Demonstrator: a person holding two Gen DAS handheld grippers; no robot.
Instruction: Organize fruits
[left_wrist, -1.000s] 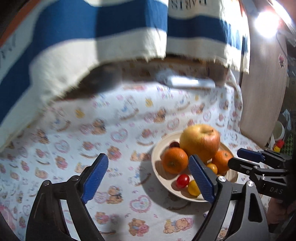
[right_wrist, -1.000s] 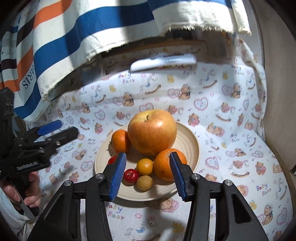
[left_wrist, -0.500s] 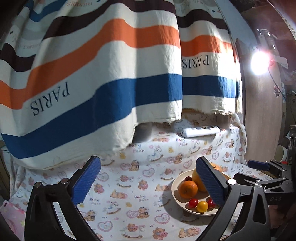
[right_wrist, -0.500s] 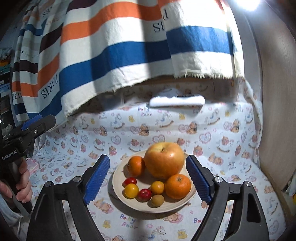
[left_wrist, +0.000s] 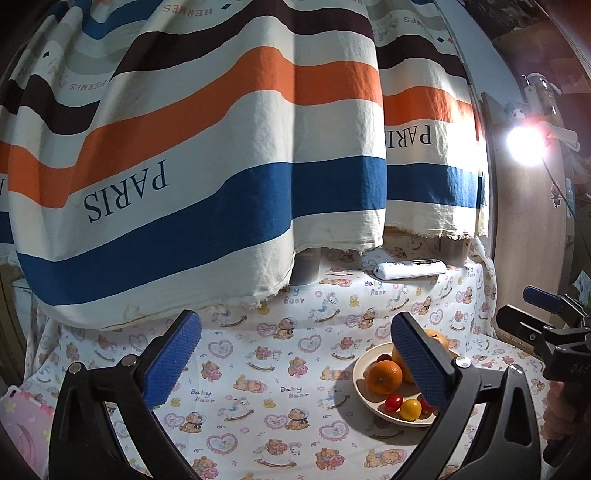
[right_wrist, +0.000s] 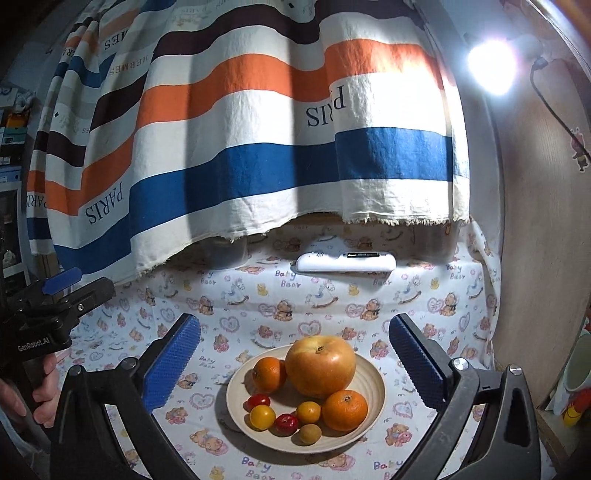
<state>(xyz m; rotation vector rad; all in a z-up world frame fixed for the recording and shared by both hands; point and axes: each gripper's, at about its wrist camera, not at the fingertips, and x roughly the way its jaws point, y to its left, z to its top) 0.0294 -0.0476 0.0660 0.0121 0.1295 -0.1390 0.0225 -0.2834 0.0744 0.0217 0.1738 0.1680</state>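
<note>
A cream bowl (right_wrist: 373, 373) stands on the bear-print tablecloth. It holds a large apple (right_wrist: 320, 365), two oranges (right_wrist: 269, 374) (right_wrist: 345, 410) and several cherry tomatoes (right_wrist: 262, 417). My right gripper (right_wrist: 293, 332) hovers in front of the bowl, its jaws opening wide with nothing between the pads. My left gripper (left_wrist: 295, 328) is open and empty, left of the bowl (left_wrist: 360, 369). Its right finger hides part of the apple (left_wrist: 437, 338). Each gripper shows in the other's view: the left gripper (right_wrist: 74, 288) with a hand on it, the right gripper (left_wrist: 532, 310).
A striped cloth (left_wrist: 221, 184) hangs over the back of the table. Under its hem lies a white remote-like device (right_wrist: 345, 262). A bright lamp (right_wrist: 491, 66) and a wooden panel (right_wrist: 535, 221) are at the right, with a mug (right_wrist: 580, 369) below.
Both grippers have drawn back and up from the bowl, which now looks smaller and lower. The right jaws have spread from narrow to wide; the left jaws widened slightly.
</note>
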